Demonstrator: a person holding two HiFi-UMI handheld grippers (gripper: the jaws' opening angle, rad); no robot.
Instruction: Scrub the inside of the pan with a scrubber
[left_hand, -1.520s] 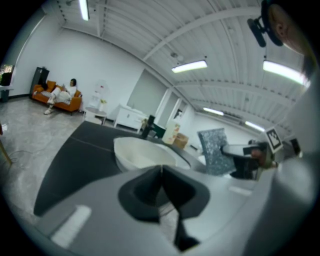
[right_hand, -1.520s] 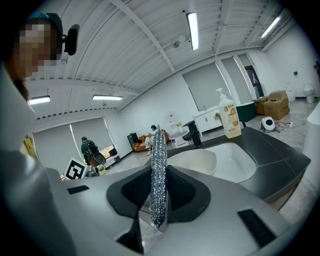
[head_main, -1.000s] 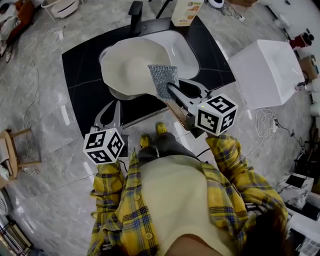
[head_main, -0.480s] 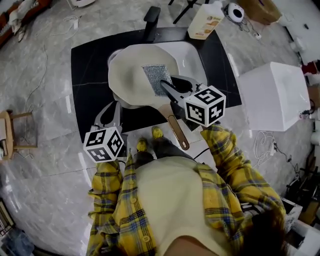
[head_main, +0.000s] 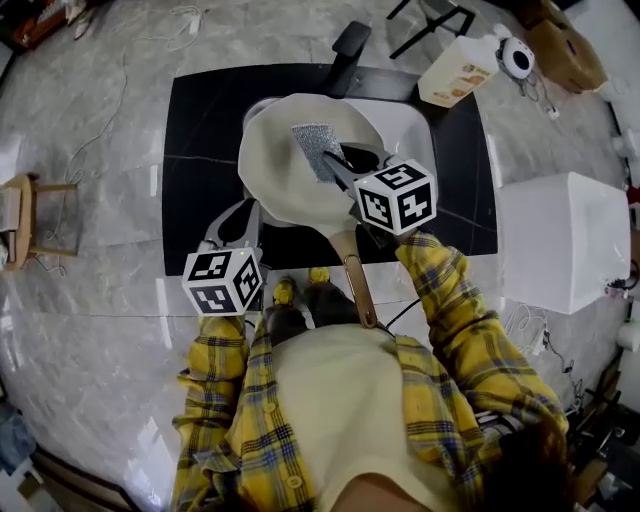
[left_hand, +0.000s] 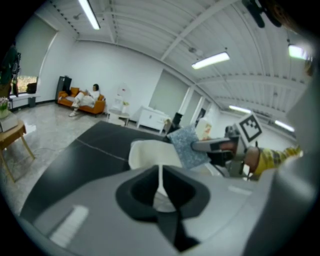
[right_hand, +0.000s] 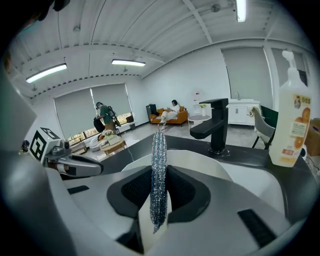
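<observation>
Over the sink (head_main: 425, 125) set in the black counter (head_main: 200, 130), one pan (head_main: 280, 175) shows its pale inside, its handle (head_main: 357, 285) pointing to about 5 o'clock, towards the person. The left gripper (left_hand: 161, 187) is closed tight on the pan's rim at roughly 8 o'clock, the thin white edge pinched between its jaws. The right gripper (right_hand: 159, 200) is clamped on the one scrubber (head_main: 318, 148), a flat metallic mesh pad standing edge-on between its jaws. A second ago the pad hung at the pan's 3 o'clock rim. It has since been carried inward and now lies over the inner face, near 1 o'clock of centre. Whether it presses on the surface cannot be told. Judged from this, the approach is finished and the scrubbing strokes are starting or about to start, with the pan steadied for them. Count: two grippers, one pan, one scrubber, one sink, one faucet (head_main: 345, 45) at 12 o'clock, one bottle (head_main: 455, 72) at 2 o'clock.
</observation>
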